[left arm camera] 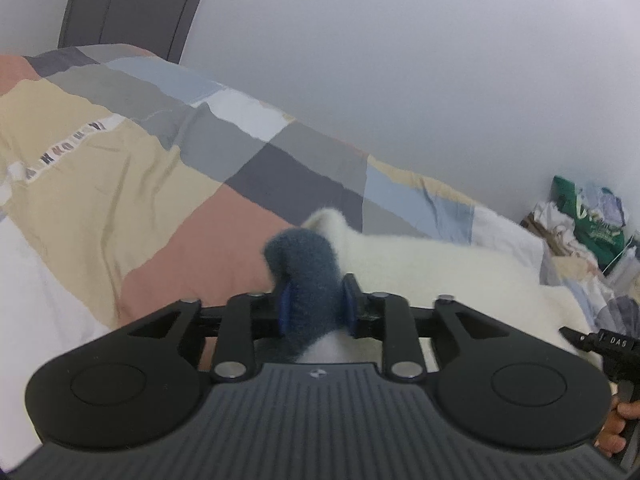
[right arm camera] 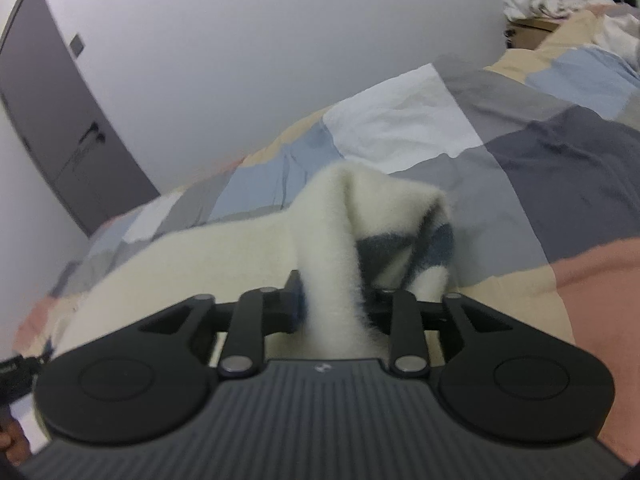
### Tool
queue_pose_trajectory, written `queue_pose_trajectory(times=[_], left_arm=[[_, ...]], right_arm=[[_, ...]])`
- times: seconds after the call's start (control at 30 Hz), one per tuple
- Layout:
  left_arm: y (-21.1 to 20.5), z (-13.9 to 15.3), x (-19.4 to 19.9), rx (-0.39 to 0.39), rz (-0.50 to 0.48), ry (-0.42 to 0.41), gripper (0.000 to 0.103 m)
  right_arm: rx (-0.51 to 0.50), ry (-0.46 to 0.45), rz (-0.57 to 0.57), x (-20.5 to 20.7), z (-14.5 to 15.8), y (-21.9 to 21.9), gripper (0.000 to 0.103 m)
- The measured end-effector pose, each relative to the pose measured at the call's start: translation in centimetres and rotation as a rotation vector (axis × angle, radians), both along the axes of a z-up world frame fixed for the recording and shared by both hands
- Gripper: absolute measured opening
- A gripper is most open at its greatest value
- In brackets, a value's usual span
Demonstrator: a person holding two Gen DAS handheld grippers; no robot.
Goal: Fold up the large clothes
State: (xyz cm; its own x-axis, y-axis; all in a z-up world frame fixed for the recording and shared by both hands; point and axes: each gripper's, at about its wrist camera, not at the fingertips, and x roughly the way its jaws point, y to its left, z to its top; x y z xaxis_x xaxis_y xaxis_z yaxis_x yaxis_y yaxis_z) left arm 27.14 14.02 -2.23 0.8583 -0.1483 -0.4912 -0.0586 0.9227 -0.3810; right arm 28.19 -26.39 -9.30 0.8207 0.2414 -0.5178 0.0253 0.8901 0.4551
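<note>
While both grippers pointed down over the bed [left arm camera: 168, 208], each pinched a bunch of the fuzzy sweater [left arm camera: 420, 276]. The left gripper [left arm camera: 316, 308] had its blue pads pressed on a dark blue fold, and the right gripper [right arm camera: 334, 300] clamped a cream fold with a striped cuff beside it. Between them the sweater lay across the patchwork quilt [right arm camera: 520, 120], near the white wall [left arm camera: 400, 60].

patchwork duvet [left arm camera: 132, 184] on bed | grey door [right arm camera: 52, 120] | clothes heap [left arm camera: 588, 220] by white wall [left arm camera: 400, 60]
</note>
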Motion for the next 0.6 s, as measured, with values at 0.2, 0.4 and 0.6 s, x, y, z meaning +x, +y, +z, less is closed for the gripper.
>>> queue_pose_trajectory(times=[0.2,0.4,0.6], left_arm=[[-0.1,2.0,-4.2,-0.072,0.020,-0.046,0.056],[-2.4,3.5,-8.3,-0.118,-0.062,-0.065,0.066],[-5.3,2.7,-8.8,-0.214,-0.182,0.010,0.075]], right_arm=[[-0.019,-0.071,-0.054,-2.6,1.9,0.3,0.083],[-0.085,-0.162,-0.009,-4.9,4.1,2.0,0.083],[-0.118,-0.234,0.137,-7.2,5.3,4.9,0.082]])
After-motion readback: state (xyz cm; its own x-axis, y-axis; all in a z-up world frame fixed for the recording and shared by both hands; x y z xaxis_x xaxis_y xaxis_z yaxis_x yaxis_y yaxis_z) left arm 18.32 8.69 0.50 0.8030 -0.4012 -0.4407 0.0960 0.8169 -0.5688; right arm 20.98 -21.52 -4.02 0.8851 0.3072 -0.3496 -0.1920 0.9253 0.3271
